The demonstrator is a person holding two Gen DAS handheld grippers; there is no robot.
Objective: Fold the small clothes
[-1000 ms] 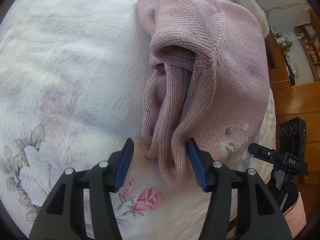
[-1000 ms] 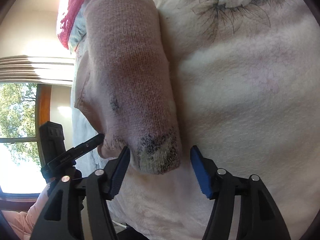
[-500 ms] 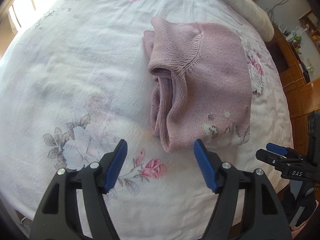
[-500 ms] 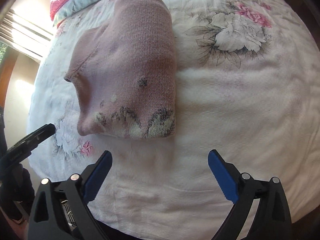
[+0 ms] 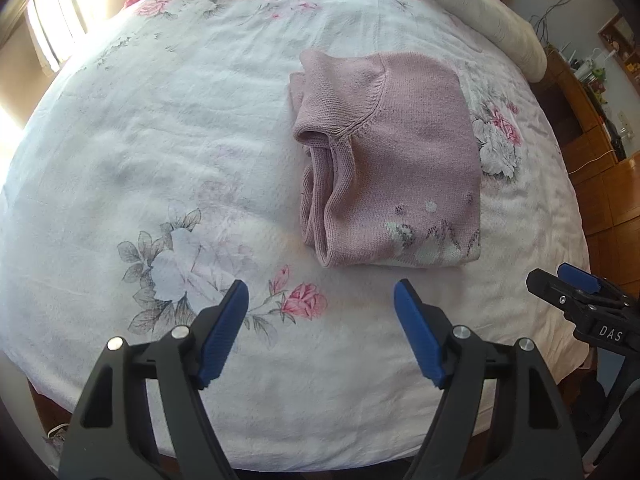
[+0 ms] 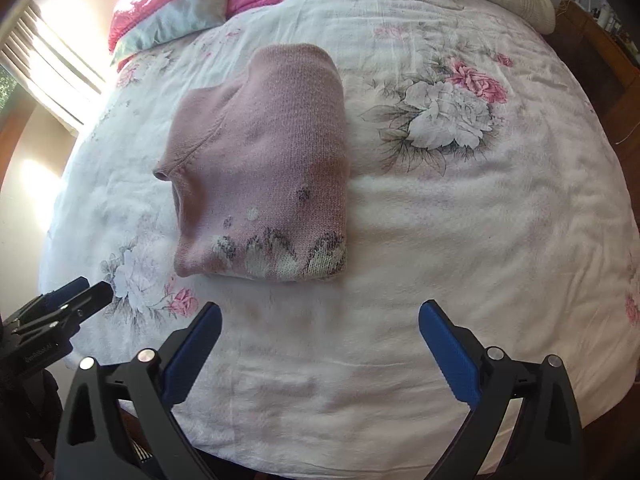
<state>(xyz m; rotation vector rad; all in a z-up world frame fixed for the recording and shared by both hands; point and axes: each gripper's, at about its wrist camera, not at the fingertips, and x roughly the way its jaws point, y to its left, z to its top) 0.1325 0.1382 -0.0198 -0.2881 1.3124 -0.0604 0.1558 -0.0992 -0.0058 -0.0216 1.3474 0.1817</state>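
Our left gripper (image 5: 318,328) hangs over the bed's (image 5: 120,128) near edge, jaws spread wide, gripping nothing. The folded pink sweater (image 5: 394,164) lies flat mid-bed, toward the near edge. Our right gripper (image 6: 320,346) has its jaws released too, well short of the sweater.

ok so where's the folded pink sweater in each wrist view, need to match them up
Left wrist: the folded pink sweater lies right of centre on the floral bedspread, beyond the open left gripper.
Right wrist: the sweater lies left of centre, beyond the open right gripper.
Shared landmark: the grey-and-white patterned hem, on the edge nearest both cameras.
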